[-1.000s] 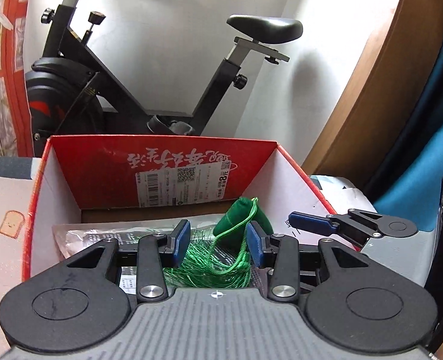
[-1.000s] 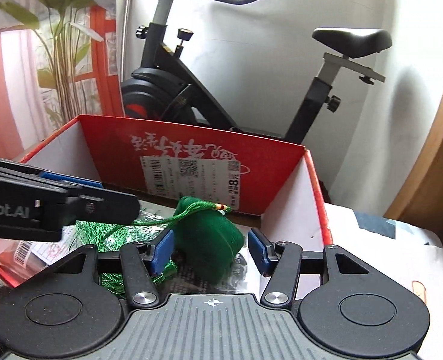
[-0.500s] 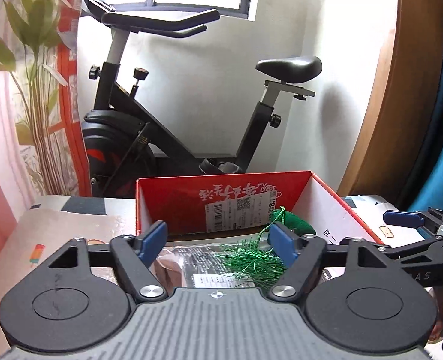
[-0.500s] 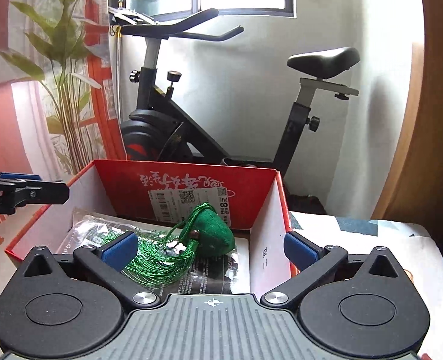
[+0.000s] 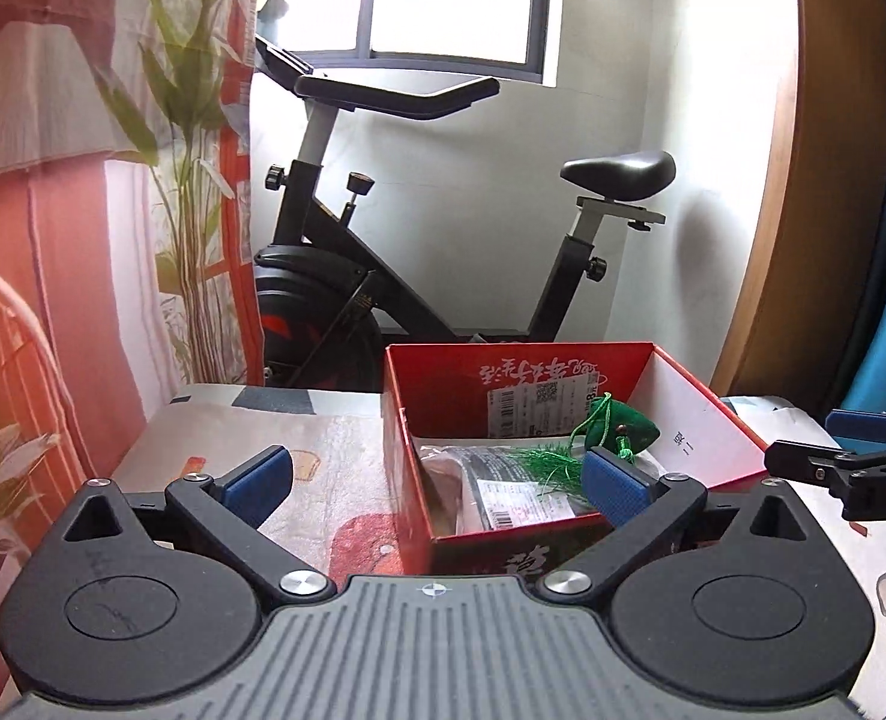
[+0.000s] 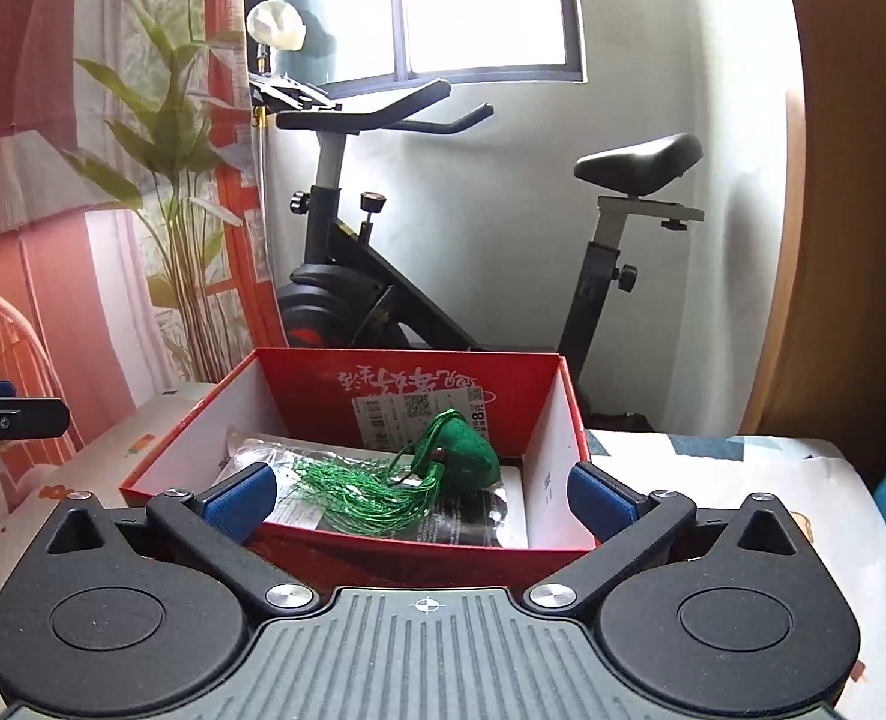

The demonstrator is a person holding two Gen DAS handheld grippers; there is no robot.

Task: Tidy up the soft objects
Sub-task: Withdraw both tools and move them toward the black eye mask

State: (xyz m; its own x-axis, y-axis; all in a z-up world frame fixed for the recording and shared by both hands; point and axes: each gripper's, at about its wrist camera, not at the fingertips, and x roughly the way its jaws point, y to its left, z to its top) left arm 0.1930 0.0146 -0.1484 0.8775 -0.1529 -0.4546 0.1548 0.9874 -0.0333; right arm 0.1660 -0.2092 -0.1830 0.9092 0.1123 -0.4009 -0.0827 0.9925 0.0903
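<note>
A green fabric pouch (image 6: pixel 467 450) with a long green tassel (image 6: pixel 371 495) lies inside the red cardboard box (image 6: pixel 323 384), on top of a clear plastic packet (image 6: pixel 263 450). My right gripper (image 6: pixel 419 501) is open and drawn back in front of the box, nothing between its blue pads. In the left wrist view the same pouch (image 5: pixel 623 429) rests by the box's (image 5: pixel 443 384) right wall. My left gripper (image 5: pixel 437 483) stands off the box's near left corner, its jaws opening wide and empty. The right gripper's fingers (image 5: pixel 851 456) show at the right edge.
The box sits on a table with a patterned cloth (image 5: pixel 323 456). Behind it stands a black exercise bike (image 6: pixel 383 300) under a window. A red curtain and a leafy plant (image 6: pixel 167 180) are on the left, a wooden frame (image 6: pixel 833 240) on the right.
Both grippers let go of the green pouch and tassel, opened wide, and pulled back and up out of the box. The pouch stays in the box.
</note>
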